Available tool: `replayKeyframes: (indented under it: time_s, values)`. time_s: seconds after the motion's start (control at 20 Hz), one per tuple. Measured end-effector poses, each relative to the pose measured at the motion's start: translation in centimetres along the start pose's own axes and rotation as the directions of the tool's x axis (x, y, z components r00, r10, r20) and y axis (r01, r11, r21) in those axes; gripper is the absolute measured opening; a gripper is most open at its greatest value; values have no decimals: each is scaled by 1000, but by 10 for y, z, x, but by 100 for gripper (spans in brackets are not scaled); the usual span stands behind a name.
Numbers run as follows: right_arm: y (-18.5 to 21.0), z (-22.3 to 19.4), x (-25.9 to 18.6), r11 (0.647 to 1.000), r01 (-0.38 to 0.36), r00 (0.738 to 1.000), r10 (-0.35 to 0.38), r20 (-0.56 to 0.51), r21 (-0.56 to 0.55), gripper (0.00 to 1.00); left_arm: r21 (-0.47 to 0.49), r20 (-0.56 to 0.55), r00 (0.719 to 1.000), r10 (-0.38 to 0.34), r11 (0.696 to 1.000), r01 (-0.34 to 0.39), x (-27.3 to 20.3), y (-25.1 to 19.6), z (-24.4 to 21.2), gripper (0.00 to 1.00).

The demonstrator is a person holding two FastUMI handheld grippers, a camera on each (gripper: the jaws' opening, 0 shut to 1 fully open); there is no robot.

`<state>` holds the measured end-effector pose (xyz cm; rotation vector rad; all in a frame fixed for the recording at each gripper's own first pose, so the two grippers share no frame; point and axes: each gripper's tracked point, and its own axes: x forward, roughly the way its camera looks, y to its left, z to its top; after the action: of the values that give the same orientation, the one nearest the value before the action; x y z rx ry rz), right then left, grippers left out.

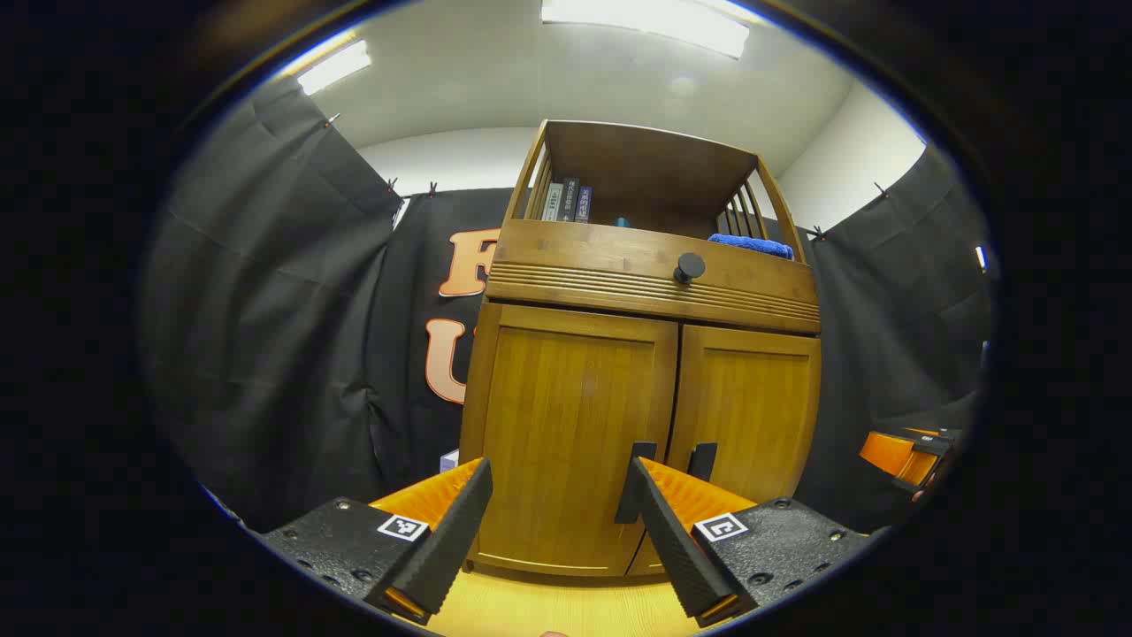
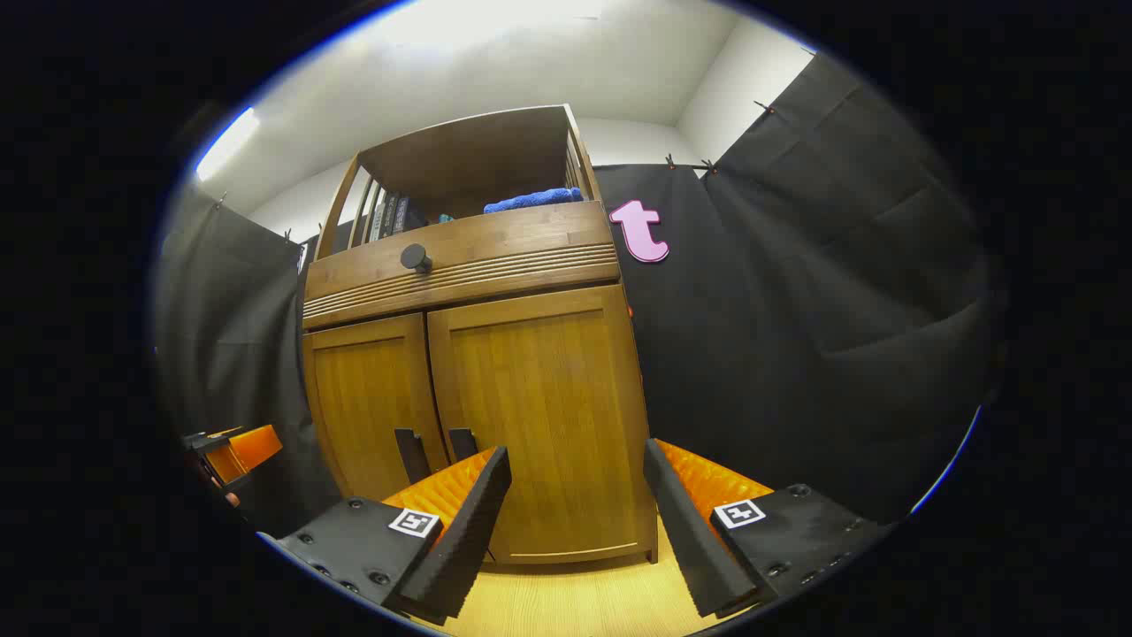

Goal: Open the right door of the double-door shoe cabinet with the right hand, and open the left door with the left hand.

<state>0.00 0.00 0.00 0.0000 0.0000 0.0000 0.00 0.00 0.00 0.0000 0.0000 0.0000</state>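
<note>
Both doors are closed; the cabinet (image 1: 650, 354) stands just ahead on the floor. Left tongs (image 1: 559, 540) and right tongs (image 2: 575, 522) gape, empty. Handles (image 2: 438, 451) sit close together: risk of grabbing the wrong one.

**Hidden and cut off around the shoe cabinet**

In the left gripper view, the left gripper's (image 1: 557, 531) right finger covers the lower part of the left door handle (image 1: 638, 469). The right gripper (image 1: 906, 456) is cut off by the edge at 3 o'clock. In the right gripper view, the left gripper (image 2: 232, 451) is clipped at 9 o'clock. The books (image 2: 389, 215) on the shelf are too small to read; the small blue-green item (image 1: 622, 222) beside them can't be identified
</note>
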Motion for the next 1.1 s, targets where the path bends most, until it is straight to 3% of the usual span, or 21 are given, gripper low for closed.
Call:
replayKeyframes:
  time_s: [0.05, 0.1, 0.35, 0.4, 0.55, 0.8, 0.85, 1.1]
  values:
    - [-1, 0, 1, 1000, -2, 1000, 2, 0, 0, 89, 2, 4, 1000, 4, 1000, -4, 0, 0, 1, 98]
    - [-1, 0, 1, 1000, -4, 1000, 4, 1, 0, 89, 4, 8, 1000, 6, 1000, -6, -1, 0, 2, 94]
    - [2, -2, 7, 1000, -20, 1000, 20, -6, 11, 89, 4, 26, 999, 19, 1000, -19, -1, 1, 3, 95]
    - [2, -2, 7, 1000, -20, 1000, 20, -8, 16, 97, 3, 25, 1000, 18, 1000, -18, -1, 1, 2, 94]
    - [3, -2, 10, 999, -28, 1000, 28, -13, 22, 97, 2, 23, 1000, 19, 1000, -19, -1, 2, 1, 91]
    - [0, 0, 16, 1000, -19, 1000, 19, -9, 17, 98, 5, 17, 1000, 9, 1000, -10, 0, 1, -2, 98]
    - [0, 0, 18, 1000, -16, 1000, 16, -8, 16, 98, 5, 16, 1000, 7, 1000, -7, 0, 2, -4, 94]
    - [1, 2, 25, 1000, -12, 1000, 12, -5, 12, 98, 1, 13, 1000, 4, 1000, -4, 2, 2, -8, 95]
